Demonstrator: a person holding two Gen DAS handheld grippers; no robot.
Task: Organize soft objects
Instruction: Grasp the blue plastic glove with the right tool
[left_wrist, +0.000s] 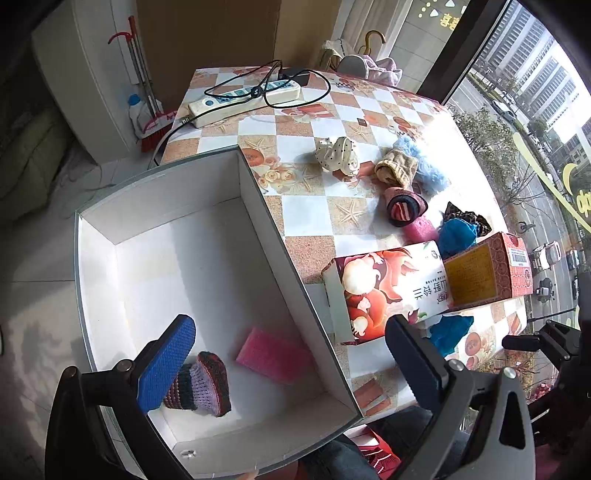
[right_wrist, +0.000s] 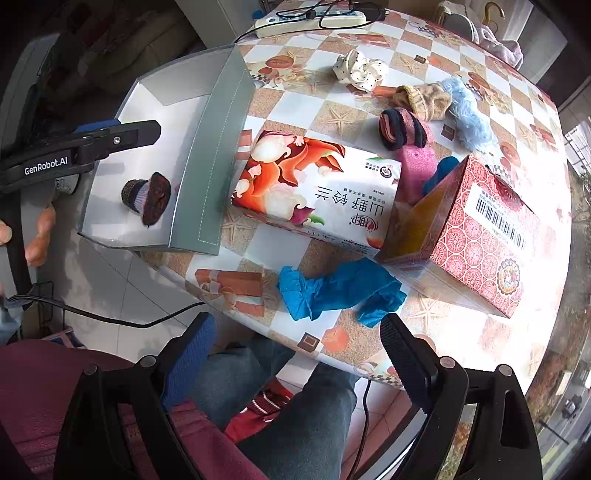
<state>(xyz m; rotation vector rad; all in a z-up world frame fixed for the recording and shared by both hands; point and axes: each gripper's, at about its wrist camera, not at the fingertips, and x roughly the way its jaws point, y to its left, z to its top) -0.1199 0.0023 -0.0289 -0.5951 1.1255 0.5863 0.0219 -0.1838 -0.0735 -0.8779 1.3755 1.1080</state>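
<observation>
My table (right_wrist: 332, 110), checkered starfish-print cloth. On it: grey open box (right_wrist: 218, 155) at near-left edge, floral carton (right_wrist: 314, 192) beside it, red patterned carton (right_wrist: 476, 236) touching carton's end. Blue cloth (right_wrist: 332, 288) near front edge. Farther back: spotted white sock (right_wrist: 358, 70), tan sock (right_wrist: 424, 98), fluffy light-blue piece (right_wrist: 469, 118), striped roll (right_wrist: 400, 127), pink sponge (right_wrist: 417, 166). Power strip (left_wrist: 243, 99) at far edge.

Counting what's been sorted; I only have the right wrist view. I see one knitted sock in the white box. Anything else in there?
Observer: Yes. A pink sponge lies on the floor of the white box, apart from the knitted sock. The box wall hides it from you.
Operator: Left gripper holding anything?
Observer: No. The left gripper has its jaws wide open above the box, and the sock lies free.
</observation>
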